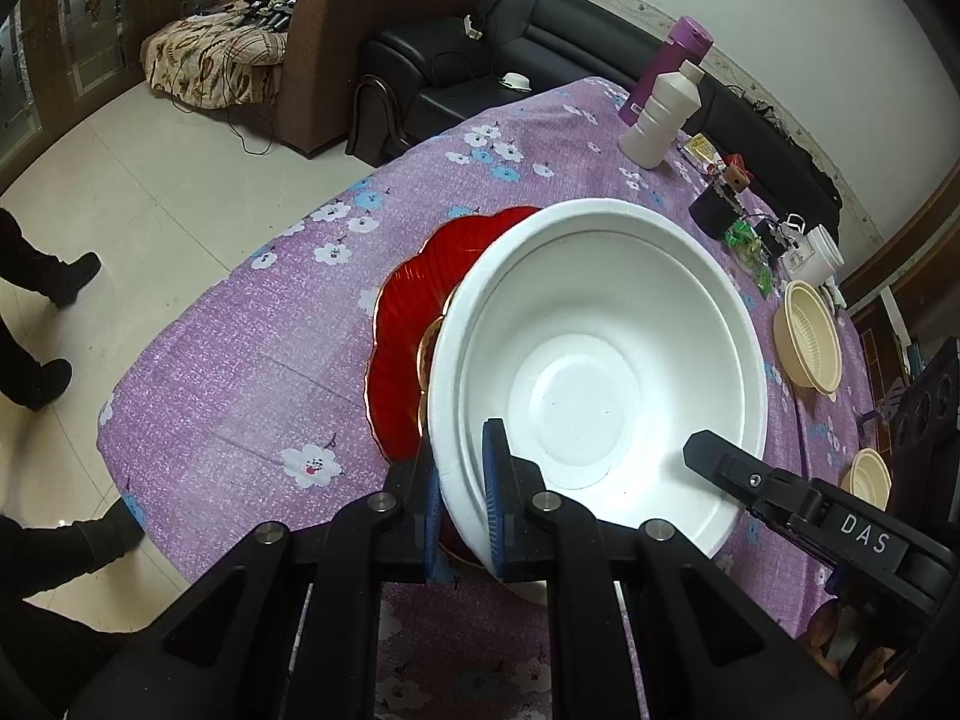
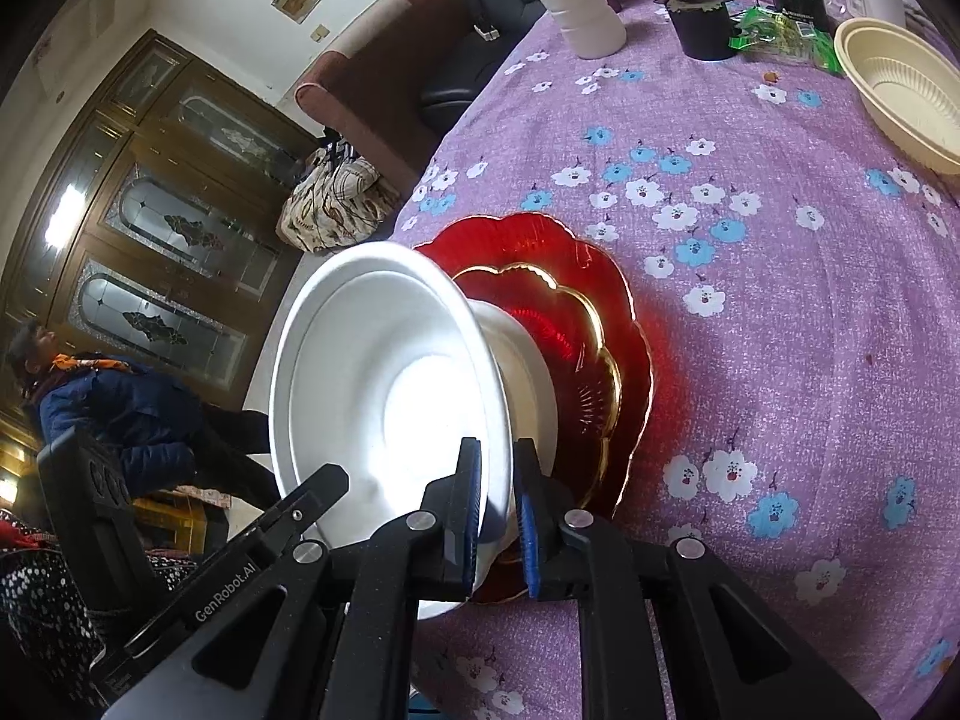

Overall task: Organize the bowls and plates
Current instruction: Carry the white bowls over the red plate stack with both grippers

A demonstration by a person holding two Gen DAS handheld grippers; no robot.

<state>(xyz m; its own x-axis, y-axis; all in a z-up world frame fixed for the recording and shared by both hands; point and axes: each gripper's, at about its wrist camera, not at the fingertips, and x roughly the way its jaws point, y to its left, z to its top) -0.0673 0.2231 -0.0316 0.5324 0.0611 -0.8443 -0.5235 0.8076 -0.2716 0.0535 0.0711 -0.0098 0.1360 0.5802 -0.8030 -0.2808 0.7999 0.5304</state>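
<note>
My left claw (image 1: 462, 480) is clamping the white bowl's (image 1: 600, 360) near rim; my right claw (image 2: 498, 498) is straddling the opposite rim (pads barely parted). The bowl is sitting on stacked red plates (image 1: 414, 300) atop the counter (image 1: 240, 360); cream bowls (image 1: 807, 336) are lying beyond.

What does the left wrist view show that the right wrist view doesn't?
Only the left wrist view: the purple flask, a second small beige bowl at the right table edge, and dark shoes on the floor. Only the right wrist view: the wooden glass-door cabinet and a person in a blue jacket. Both: the white bowl sitting on stacked red plates, the white bottle, the large beige bowl, and both tools at the bowl's rim, left tool and right tool.
</note>
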